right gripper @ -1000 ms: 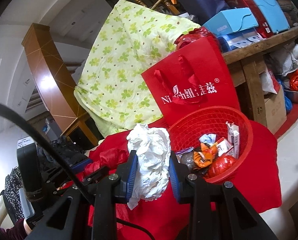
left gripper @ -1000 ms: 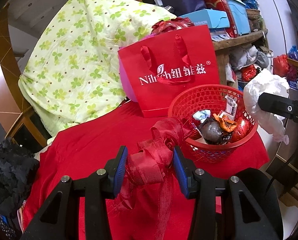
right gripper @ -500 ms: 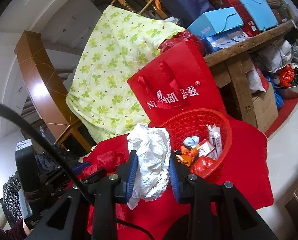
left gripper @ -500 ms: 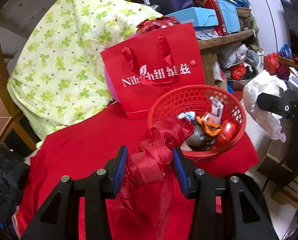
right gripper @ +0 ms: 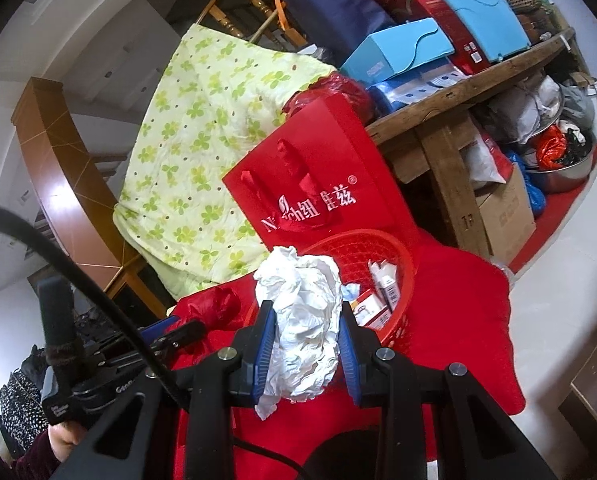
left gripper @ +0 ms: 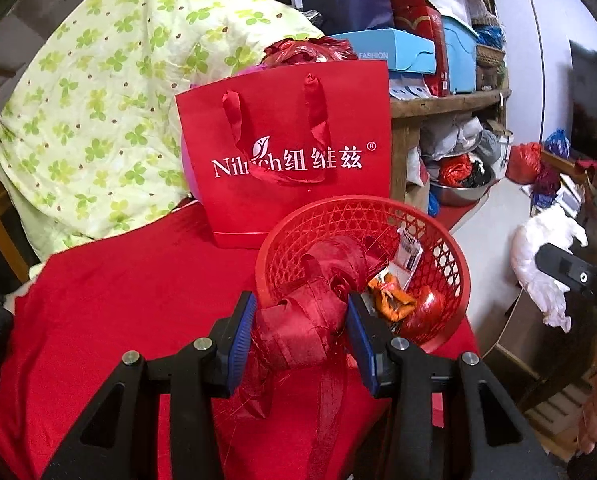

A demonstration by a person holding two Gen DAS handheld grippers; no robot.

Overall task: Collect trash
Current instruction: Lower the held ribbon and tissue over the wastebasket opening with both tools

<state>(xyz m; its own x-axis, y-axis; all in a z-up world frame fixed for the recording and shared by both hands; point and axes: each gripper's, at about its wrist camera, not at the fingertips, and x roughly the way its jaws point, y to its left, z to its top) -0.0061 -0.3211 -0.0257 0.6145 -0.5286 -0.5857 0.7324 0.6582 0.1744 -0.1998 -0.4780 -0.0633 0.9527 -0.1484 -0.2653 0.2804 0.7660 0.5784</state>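
1. Our left gripper is clamped on a red ribbon bow; the blue pads press it from both sides, and loose ribbon ends trail down toward the red cloth on the table.
2. The bow's far loops reach over the near rim of the red basket, so our left gripper sits just at the basket's edge.
3. Our right gripper is clamped on a crumpled white paper wad, which bulges above and below the pads.
4. From the right wrist view, the wad is in front of the basket, near its rim.
5. Inside the basket lie wrappers and small cartons.
6. A red paper bag stands just behind the basket.
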